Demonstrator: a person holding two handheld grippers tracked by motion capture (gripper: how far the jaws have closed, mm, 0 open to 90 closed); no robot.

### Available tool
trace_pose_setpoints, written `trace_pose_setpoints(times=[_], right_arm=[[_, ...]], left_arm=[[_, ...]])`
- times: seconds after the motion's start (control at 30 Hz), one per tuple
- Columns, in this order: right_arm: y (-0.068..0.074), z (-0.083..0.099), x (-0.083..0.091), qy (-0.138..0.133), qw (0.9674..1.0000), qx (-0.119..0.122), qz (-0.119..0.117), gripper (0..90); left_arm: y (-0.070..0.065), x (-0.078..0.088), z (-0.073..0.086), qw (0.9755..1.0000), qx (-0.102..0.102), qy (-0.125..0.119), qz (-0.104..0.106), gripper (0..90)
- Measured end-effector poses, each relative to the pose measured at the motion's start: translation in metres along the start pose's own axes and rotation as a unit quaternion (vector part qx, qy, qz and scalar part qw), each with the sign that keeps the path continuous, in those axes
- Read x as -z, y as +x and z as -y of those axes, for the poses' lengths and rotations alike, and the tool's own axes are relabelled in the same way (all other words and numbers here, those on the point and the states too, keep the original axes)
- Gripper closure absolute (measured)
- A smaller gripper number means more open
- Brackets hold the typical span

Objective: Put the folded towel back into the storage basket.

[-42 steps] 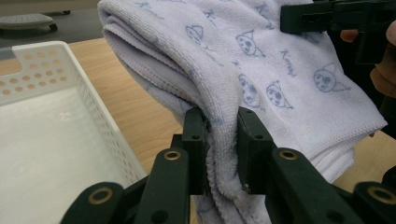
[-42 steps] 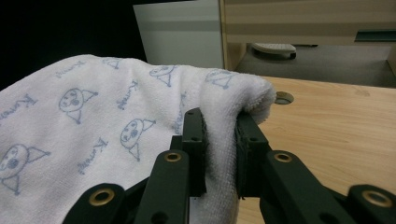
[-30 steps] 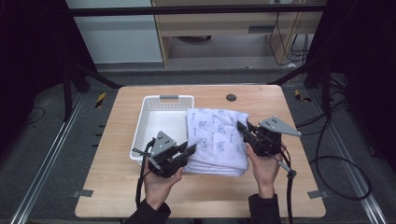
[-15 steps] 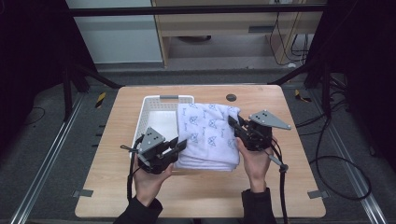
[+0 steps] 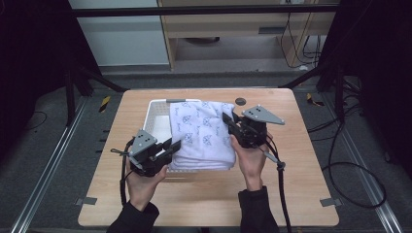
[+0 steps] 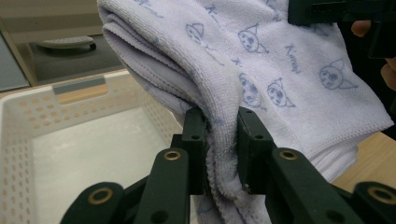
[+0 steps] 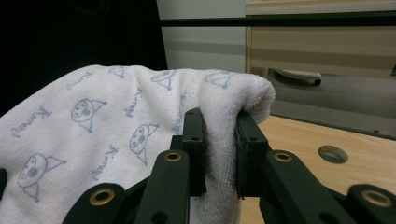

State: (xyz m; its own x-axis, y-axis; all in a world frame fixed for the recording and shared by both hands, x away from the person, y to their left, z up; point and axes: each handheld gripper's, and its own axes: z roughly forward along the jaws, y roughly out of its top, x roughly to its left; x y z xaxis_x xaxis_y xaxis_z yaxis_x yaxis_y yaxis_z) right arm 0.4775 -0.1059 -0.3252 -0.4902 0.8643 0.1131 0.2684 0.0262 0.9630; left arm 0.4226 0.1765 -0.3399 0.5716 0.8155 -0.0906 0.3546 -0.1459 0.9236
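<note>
- Where the high view looks down, a wooden desk [image 5: 301,194] takes up the middle of the scene, with a person's two forearms in dark sleeves coming in over its near edge.
- On the desk's far-left part stands a white perforated basket [image 5: 156,116], its walls full of small holes and a handle slot in its far wall; the left gripper view shows its bare white floor [image 6: 93,149].
- Over the right half of the basket and the desk just beside it hangs a folded white towel [image 5: 204,131] printed with small blue cartoon faces and lettering, several layers thick at its near edge, lifted at both sides rather than lying flat.
- At the towel's near-left corner, the left gripper [image 5: 171,147] is held in the person's left hand [image 5: 141,182]; its own view shows the two black jaws closed narrowly on a bunched fold of the towel [image 6: 219,154], with cloth pressed between them.
- At the towel's right edge, the right gripper [image 5: 228,120] is held in the right hand [image 5: 250,162], a grey three-cornered plate on top; its own view shows the jaws pinched tight on the rounded fold of the towel [image 7: 219,140].
- From each gripper a black cable [image 5: 281,194] trails toward the near edge of the desk.
- Beyond the right gripper, a small round hole [image 5: 240,101] sits in the desk near its far edge, well apart from the basket.
</note>
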Motion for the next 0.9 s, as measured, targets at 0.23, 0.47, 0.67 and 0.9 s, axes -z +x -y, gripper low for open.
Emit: trace_pose_setpoints(times=[0.23,0.47,0.67,0.9], right_arm=[[0.011,-0.009,-0.013,-0.001,0.9999,0.007,-0.009,77.4],[0.018,-0.016,-0.025,0.003,0.9997,0.014,-0.020,77.3],[0.023,-0.014,-0.040,0.007,0.9995,0.014,-0.029,77.4],[0.031,-0.014,-0.060,0.009,0.9990,0.009,-0.042,77.4]], left_arm=[[0.013,0.007,0.000,0.9998,0.008,-0.010,-0.015,74.5],[0.023,0.011,0.001,0.9994,0.013,-0.014,-0.030,74.5],[0.033,0.015,0.002,0.9989,0.018,-0.014,-0.042,74.5],[0.047,0.018,0.004,0.9978,0.029,-0.014,-0.058,74.5]])
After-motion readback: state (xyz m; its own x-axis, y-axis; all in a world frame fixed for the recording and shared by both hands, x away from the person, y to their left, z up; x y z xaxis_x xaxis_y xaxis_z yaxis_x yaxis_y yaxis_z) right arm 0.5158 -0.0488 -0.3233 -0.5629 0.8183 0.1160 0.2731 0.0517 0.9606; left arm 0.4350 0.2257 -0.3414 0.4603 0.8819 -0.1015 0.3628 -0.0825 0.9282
